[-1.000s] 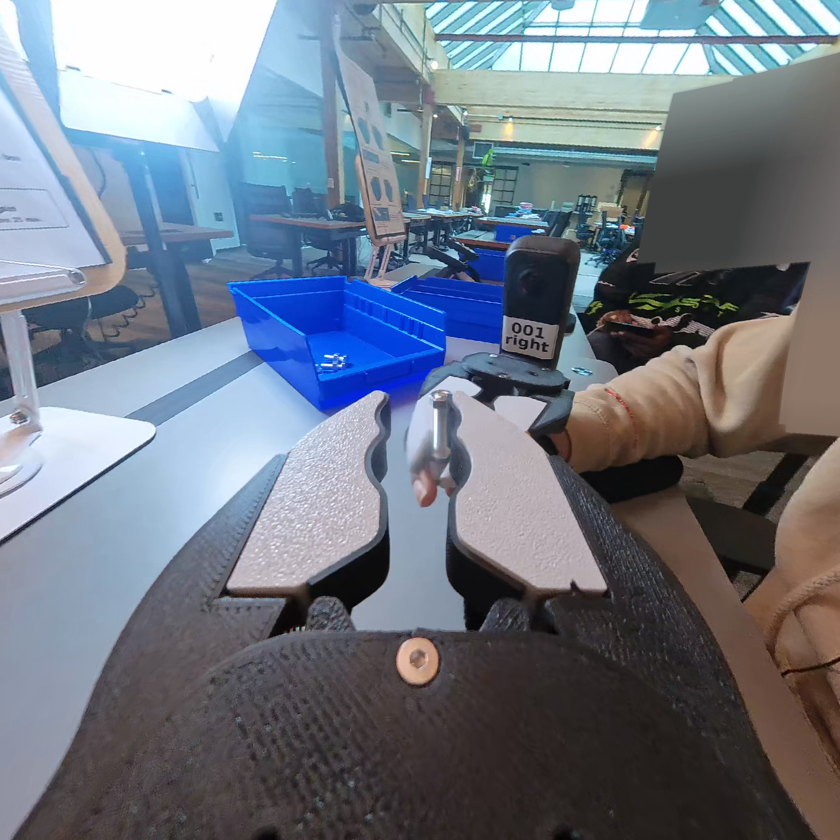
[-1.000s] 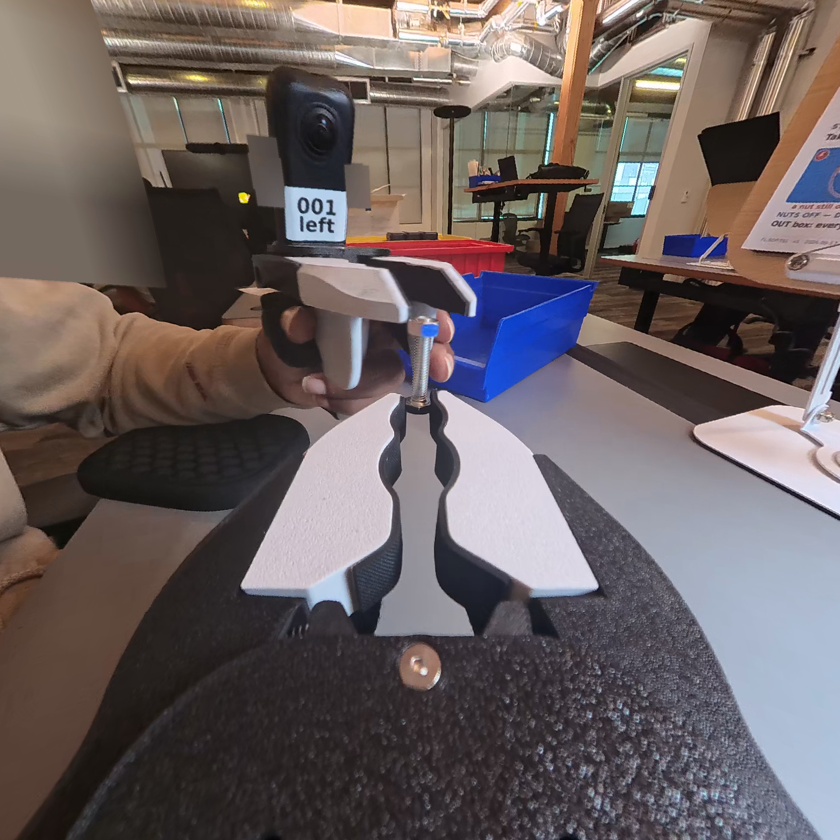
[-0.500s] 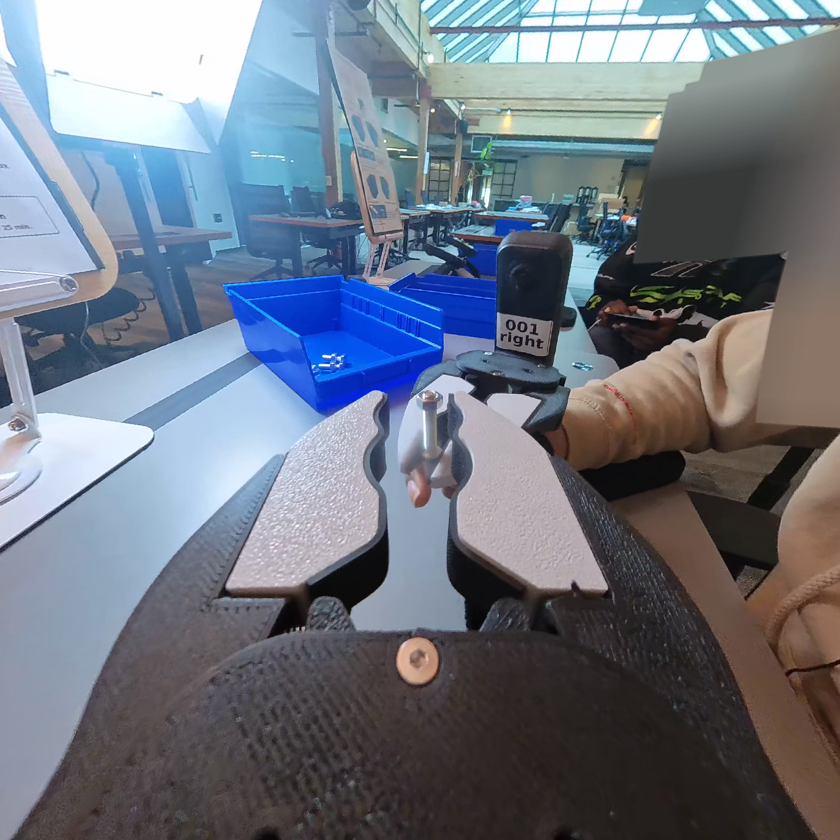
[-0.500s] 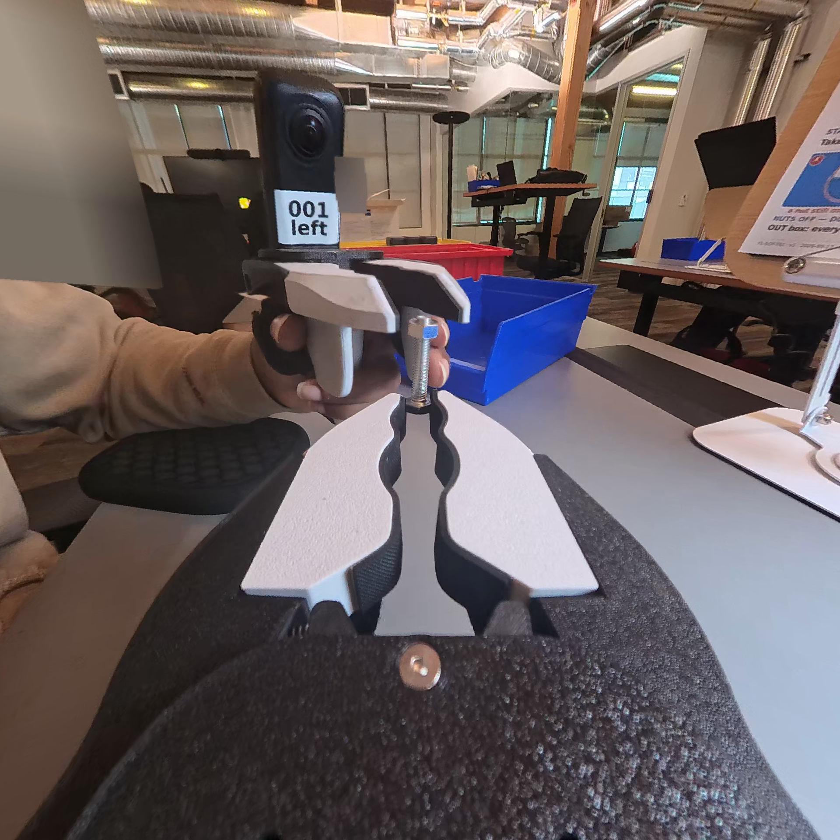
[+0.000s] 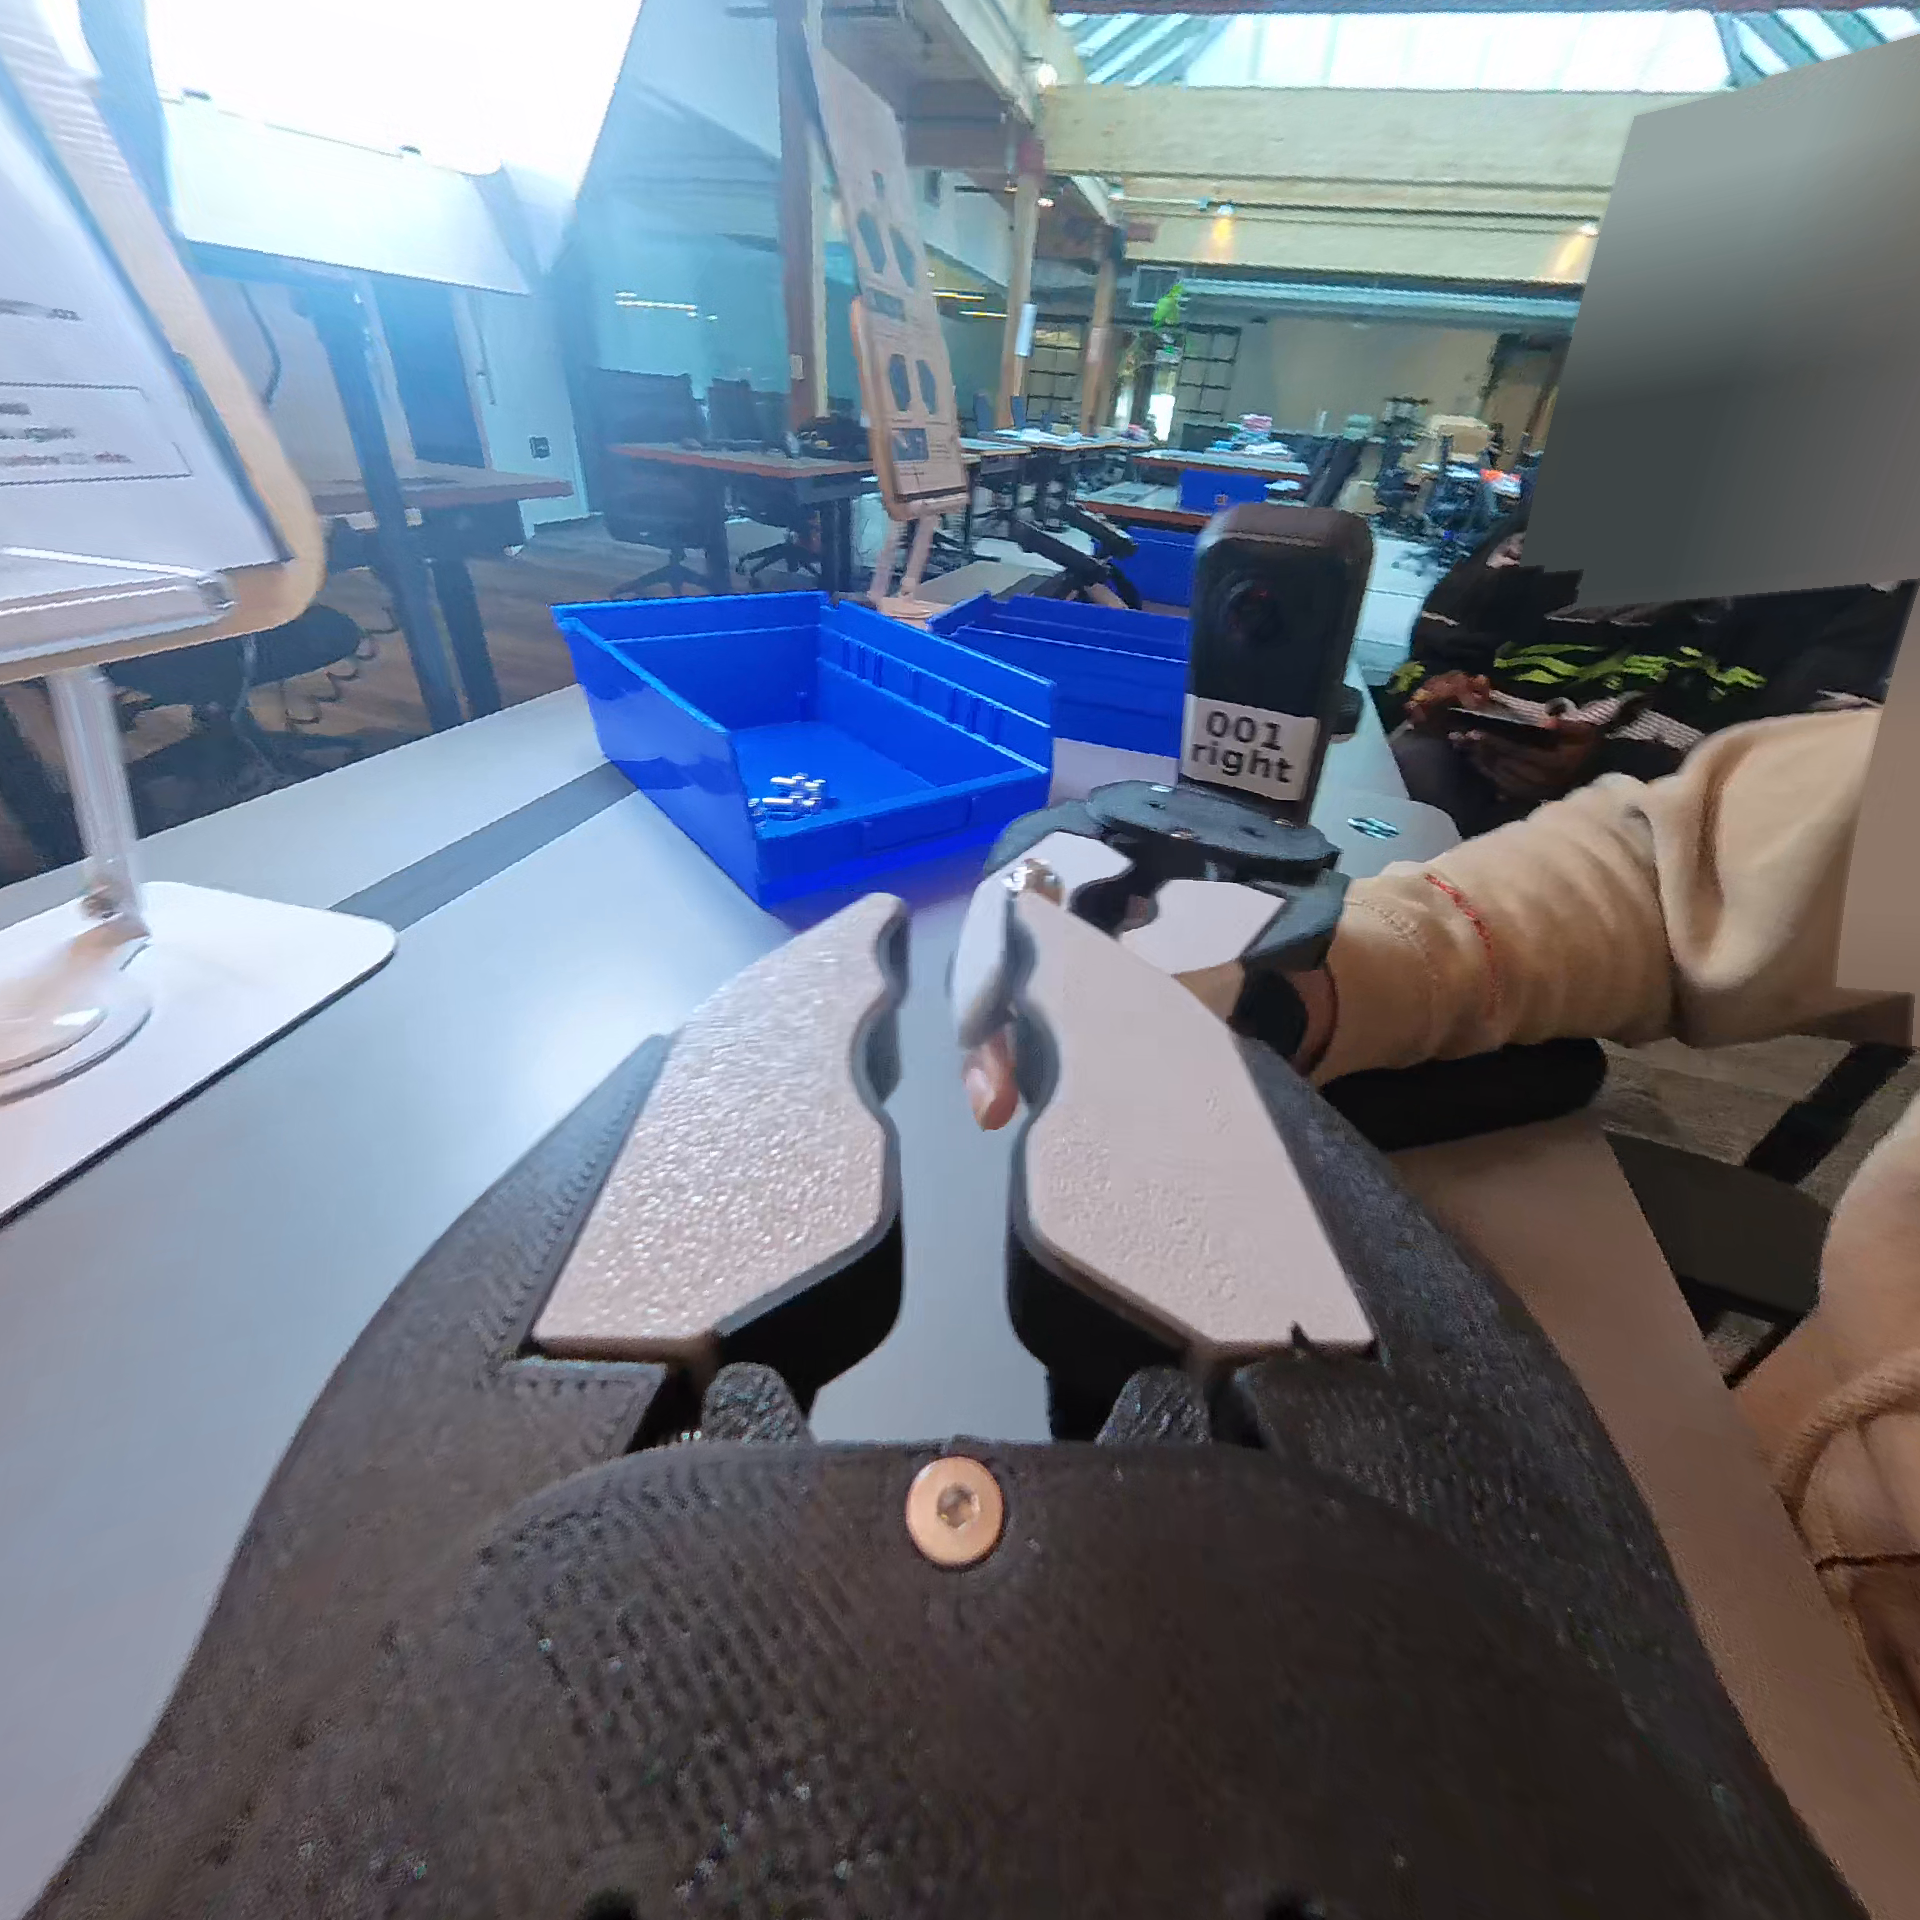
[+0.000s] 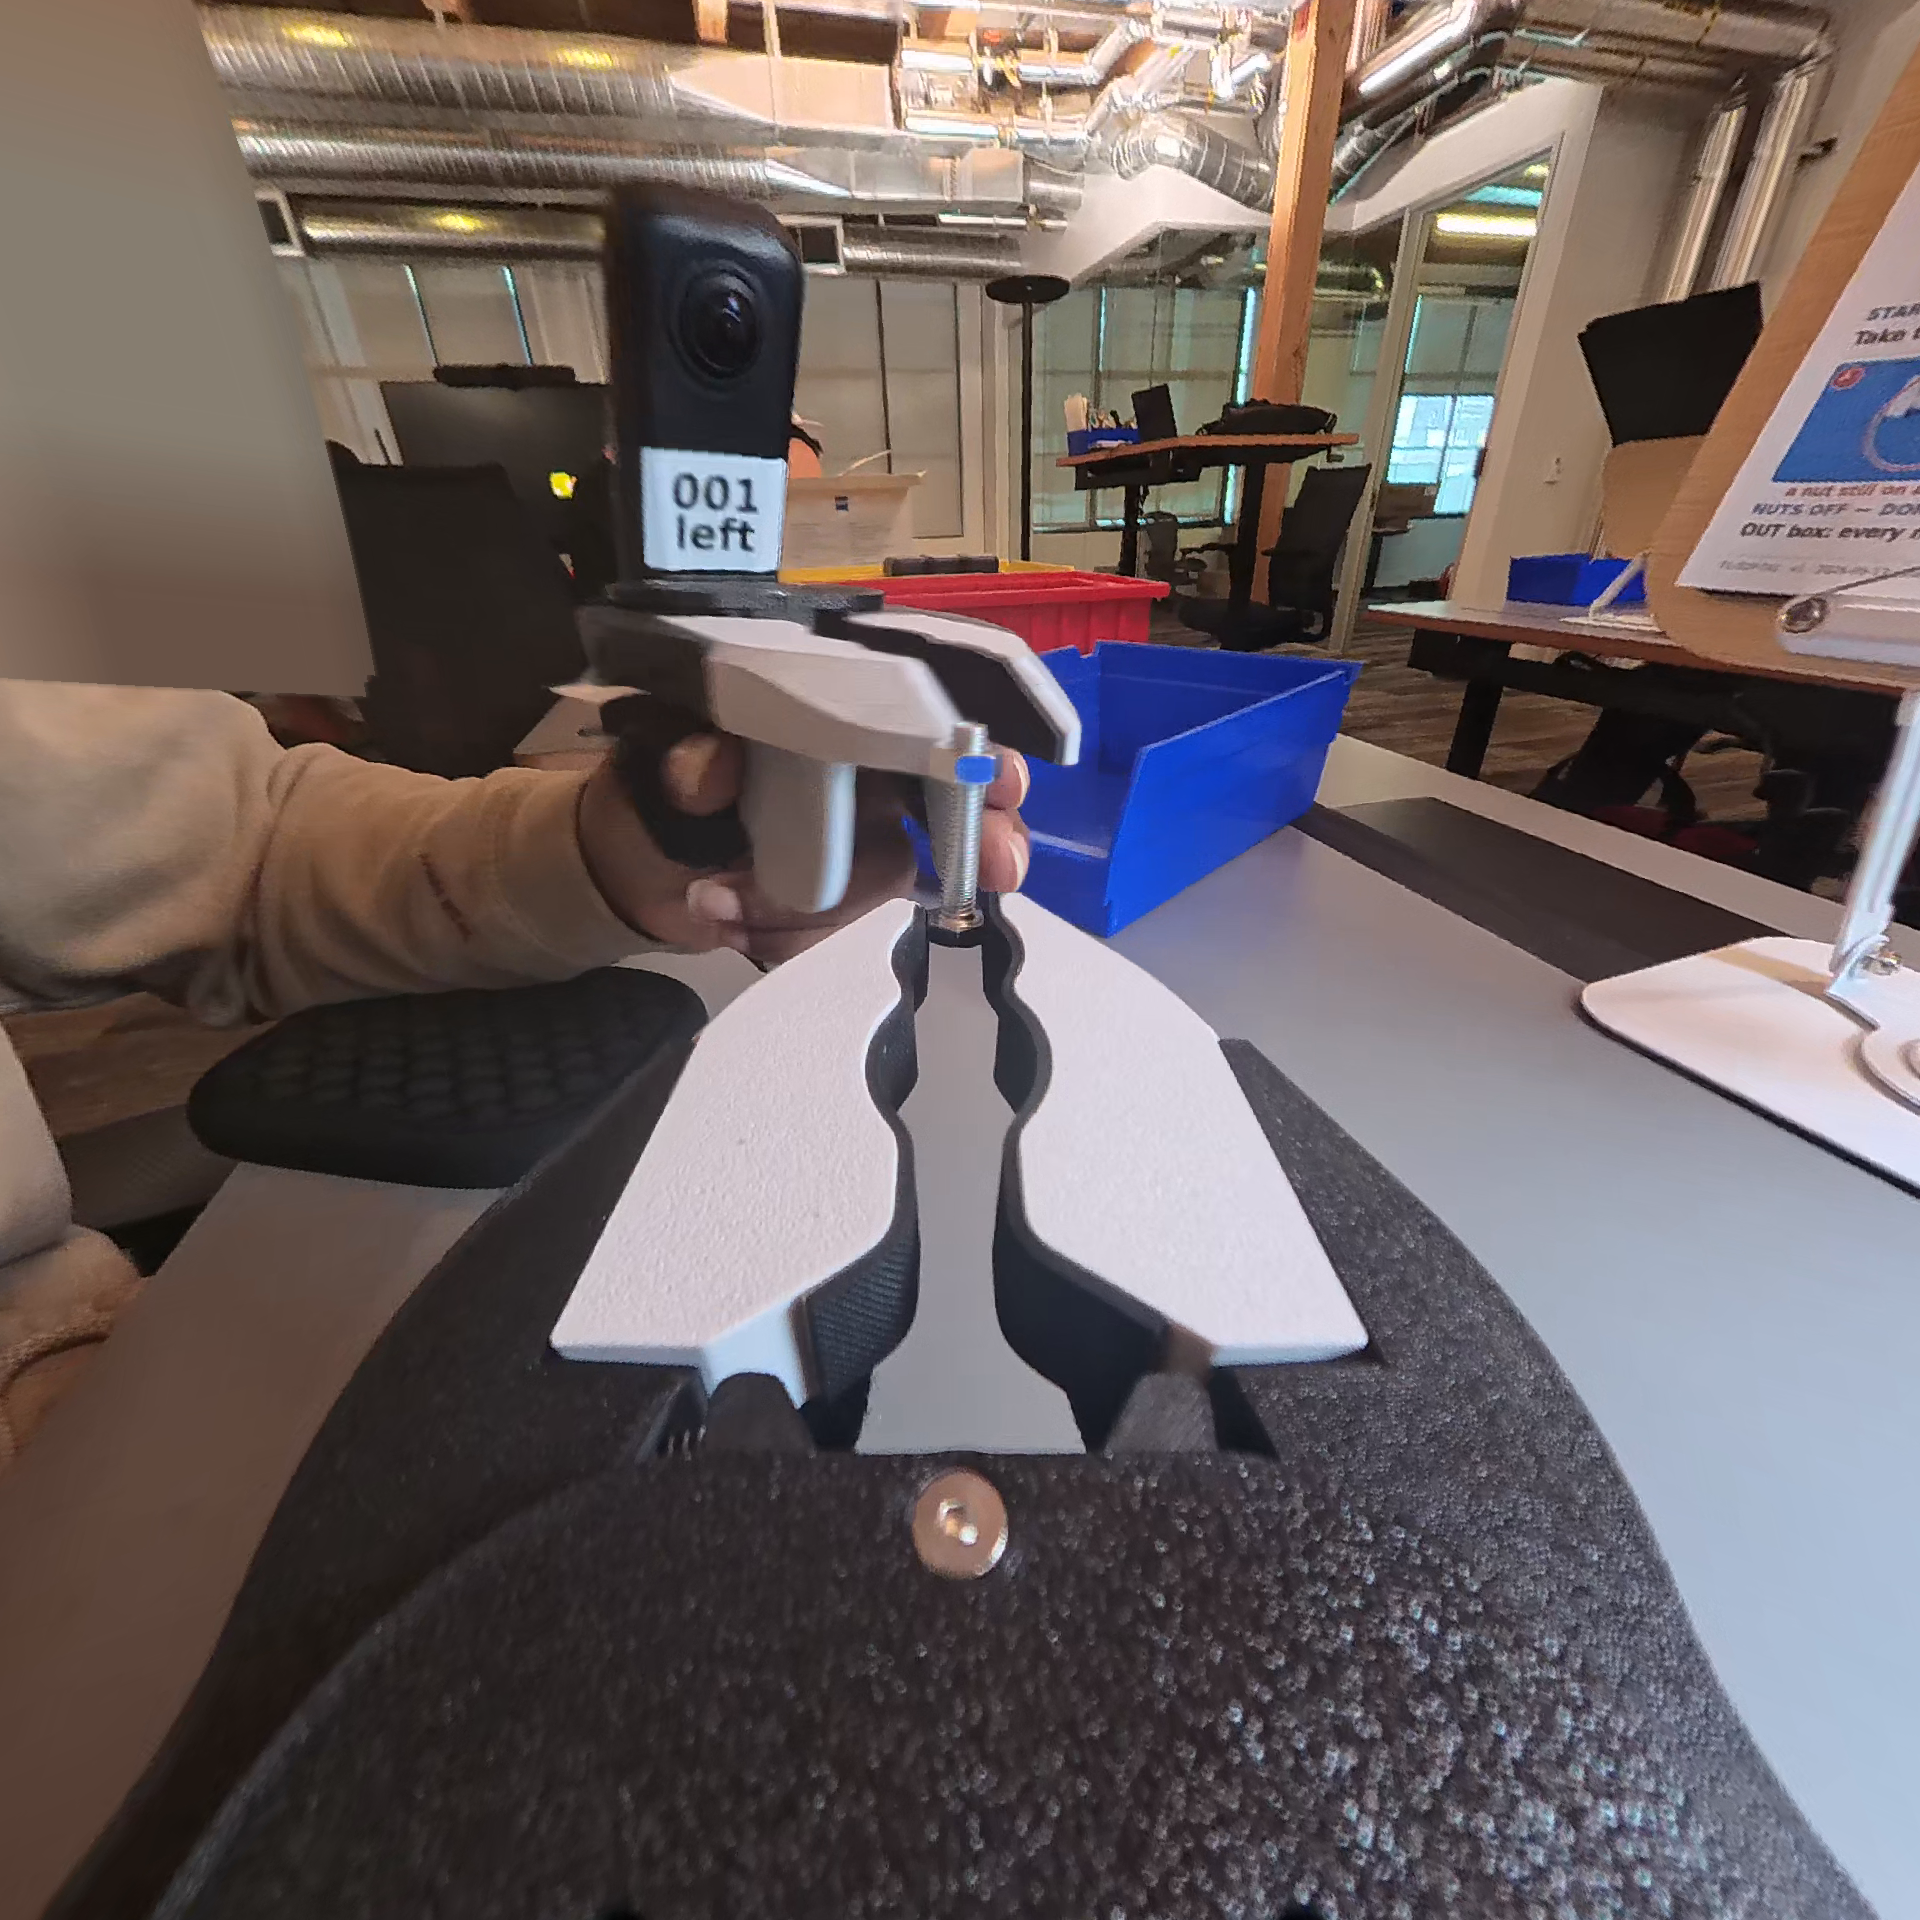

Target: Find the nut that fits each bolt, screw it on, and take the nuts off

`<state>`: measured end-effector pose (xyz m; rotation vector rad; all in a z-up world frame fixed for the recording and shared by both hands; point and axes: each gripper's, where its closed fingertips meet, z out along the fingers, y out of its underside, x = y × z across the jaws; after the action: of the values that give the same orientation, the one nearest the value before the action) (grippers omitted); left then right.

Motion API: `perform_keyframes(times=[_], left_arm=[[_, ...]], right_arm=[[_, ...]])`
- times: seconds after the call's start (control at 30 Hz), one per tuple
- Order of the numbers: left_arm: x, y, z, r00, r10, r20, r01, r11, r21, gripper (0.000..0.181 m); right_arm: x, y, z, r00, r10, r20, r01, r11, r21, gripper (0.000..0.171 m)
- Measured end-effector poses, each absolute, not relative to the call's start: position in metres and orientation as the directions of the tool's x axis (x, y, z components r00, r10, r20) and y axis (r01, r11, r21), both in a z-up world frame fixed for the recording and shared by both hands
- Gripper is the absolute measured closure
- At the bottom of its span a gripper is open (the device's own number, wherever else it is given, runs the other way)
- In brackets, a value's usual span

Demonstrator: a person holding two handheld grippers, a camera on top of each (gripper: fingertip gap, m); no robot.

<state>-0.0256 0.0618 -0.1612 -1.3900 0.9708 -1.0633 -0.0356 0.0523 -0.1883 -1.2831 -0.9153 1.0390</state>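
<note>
A threaded silver bolt stands upright. My right gripper is shut on its lower end. A small nut with a blue-marked face sits near the bolt's top. My left gripper hovers level over the bolt's top, its jaws a little apart with the tip poking up between them. In the left wrist view the left gripper is open, and the blurred bolt top shows at its right fingertip, with the right gripper behind. Hands hold both grippers.
A blue bin holding several small silver pieces stands on the grey table, with a second blue bin behind. A red bin, a white sign-stand base and a black wrist pad also show. Left and right tips are no more than a few centimetres apart.
The nut's blue mark turned out of sight and back into view. The left gripper shifted slightly over the bolt top. The right gripper kept its hold.
</note>
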Motion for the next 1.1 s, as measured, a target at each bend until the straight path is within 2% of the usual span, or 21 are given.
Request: perform_keyframes(times=[0.07,0.3,0.47,0.7,0.77,0.8,0.87,1.03,1.1], left_arm=[[-0.032,0.07,-0.159,0.304,-0.948,0.099,0.029,-0.095,-0.995,0.172],[-0.02,0.051,-0.158,0.193,-0.969,0.154,0.031,-0.151,-0.988,0.151],[-0.029,0.068,-0.16,0.257,-0.936,0.24,0.053,-0.234,-0.971,0.169],[-0.02,0.054,-0.159,0.194,-0.953,0.232,0.034,-0.23,-0.973,0.153],[-0.024,0.059,-0.159,0.223,-0.949,0.223,0.033,-0.221,-0.975,0.159],[-0.027,0.066,-0.159,0.257,-0.937,0.234,0.036,-0.233,-0.972,0.172],[-0.033,0.074,-0.16,0.285,-0.925,0.25,0.046,-0.248,-0.968,0.175],[-0.021,0.053,-0.155,0.184,-0.952,0.243,0.04,-0.24,-0.97,0.153],[-0.018,0.052,-0.159,0.196,-0.954,0.227,0.019,-0.228,-0.973,0.155]], right_arm=[[-0.034,0.053,-0.186,0.298,0.954,-0.028,-0.097,0.001,-0.995,0.161],[-0.037,0.052,-0.189,0.301,0.954,-0.007,-0.075,0.016,-0.997,0.161],[-0.032,0.054,-0.184,0.311,0.95,-0.006,-0.101,0.027,-0.995,0.161],[-0.036,0.052,-0.186,0.311,0.95,0.016,-0.08,0.043,-0.996,0.161],[-0.035,0.052,-0.185,0.314,0.95,0.012,-0.091,0.042,-0.995,0.161],[-0.033,0.053,-0.182,0.311,0.95,0.007,-0.103,0.041,-0.994,0.161],[-0.031,0.054,-0.18,0.319,0.948,0.013,-0.106,0.05,-0.993,0.161],[-0.034,0.053,-0.184,0.32,0.947,0.018,-0.088,0.049,-0.995,0.161],[-0.036,0.051,-0.183,0.312,0.95,0.024,-0.089,0.054,-0.995,0.161]])
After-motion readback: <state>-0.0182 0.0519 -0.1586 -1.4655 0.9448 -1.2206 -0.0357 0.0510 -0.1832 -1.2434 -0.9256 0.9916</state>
